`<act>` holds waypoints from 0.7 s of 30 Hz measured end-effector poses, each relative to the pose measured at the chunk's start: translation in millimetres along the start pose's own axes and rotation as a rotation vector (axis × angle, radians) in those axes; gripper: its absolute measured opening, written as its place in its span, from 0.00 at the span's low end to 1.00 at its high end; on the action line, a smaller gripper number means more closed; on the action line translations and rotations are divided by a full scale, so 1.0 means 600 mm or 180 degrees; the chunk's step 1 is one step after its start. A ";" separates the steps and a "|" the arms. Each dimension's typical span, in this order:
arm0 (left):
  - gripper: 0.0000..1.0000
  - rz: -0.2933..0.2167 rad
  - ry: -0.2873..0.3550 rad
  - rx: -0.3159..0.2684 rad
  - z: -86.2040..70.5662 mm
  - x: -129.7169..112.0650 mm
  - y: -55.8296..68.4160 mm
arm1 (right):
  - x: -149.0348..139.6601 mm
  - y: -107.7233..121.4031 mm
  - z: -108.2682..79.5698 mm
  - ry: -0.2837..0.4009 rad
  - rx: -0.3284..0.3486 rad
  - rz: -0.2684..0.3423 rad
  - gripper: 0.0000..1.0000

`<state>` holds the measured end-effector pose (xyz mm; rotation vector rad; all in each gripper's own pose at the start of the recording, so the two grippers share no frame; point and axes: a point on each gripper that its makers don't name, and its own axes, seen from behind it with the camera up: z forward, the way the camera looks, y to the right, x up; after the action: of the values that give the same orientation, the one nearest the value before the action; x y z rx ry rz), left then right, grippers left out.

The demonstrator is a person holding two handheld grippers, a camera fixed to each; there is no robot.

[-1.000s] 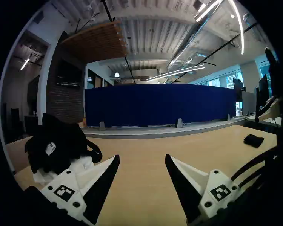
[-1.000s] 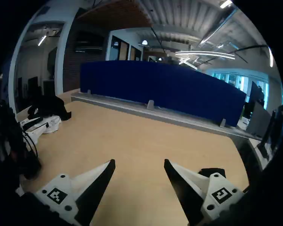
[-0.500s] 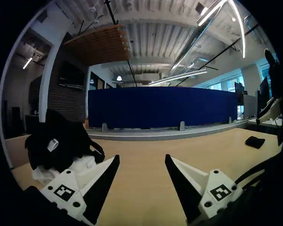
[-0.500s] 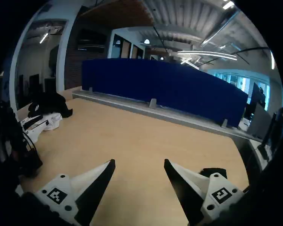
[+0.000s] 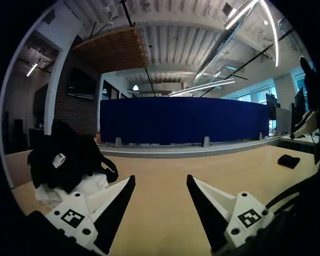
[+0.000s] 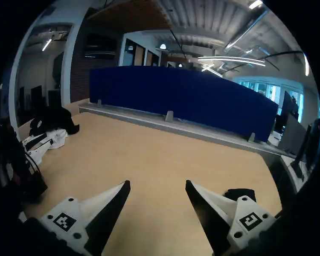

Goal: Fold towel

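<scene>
A crumpled white towel (image 5: 84, 188) lies on the wooden table (image 5: 168, 170) at the left, under a heap of black cloth (image 5: 68, 158). My left gripper (image 5: 160, 179) stands open just right of that heap, nothing between its fingers. In the right gripper view the same white towel (image 6: 57, 137) and black heap (image 6: 53, 119) sit far off at the left, with the left gripper (image 6: 36, 144) in front of them. My right gripper (image 6: 158, 183) hangs open over the bare table (image 6: 160, 149), holding nothing.
A long blue partition (image 5: 181, 119) on a grey base runs along the table's far edge. A small black folded item (image 5: 288, 161) lies at the table's right end, seen beside my right finger (image 6: 241, 194). Monitors stand beyond the right edge.
The left gripper view has shifted slightly, so the black heap and white towel sit a little nearer and lower-left. Both grippers stay open and empty.
</scene>
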<state>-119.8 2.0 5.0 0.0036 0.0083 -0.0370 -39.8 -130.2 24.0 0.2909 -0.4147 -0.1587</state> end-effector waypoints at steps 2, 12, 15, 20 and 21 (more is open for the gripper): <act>0.89 0.0005 -0.0005 -0.0003 0.000 0.000 0.000 | -0.003 0.005 0.000 0.0004 -0.0009 0.0023 1.00; 0.89 0.0002 -0.0008 0.0001 -0.001 0.003 0.001 | 0.020 0.071 -0.034 0.0238 -0.0172 0.0175 1.00; 0.89 0.0001 -0.0008 0.0001 -0.002 0.003 0.001 | 0.030 0.103 -0.057 0.0374 -0.0269 0.0231 1.00; 0.89 0.0003 -0.0010 0.0001 -0.002 0.003 0.002 | 0.035 0.155 -0.087 0.0601 -0.0400 0.0392 1.00; 0.89 0.0004 -0.0010 0.0001 -0.003 0.004 0.002 | 0.034 0.167 -0.092 0.0646 -0.0425 0.0435 1.00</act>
<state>-117.5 3.2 3.5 0.0038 0.0052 -0.0358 10.9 -26.4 14.4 0.1445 -0.2206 -0.0222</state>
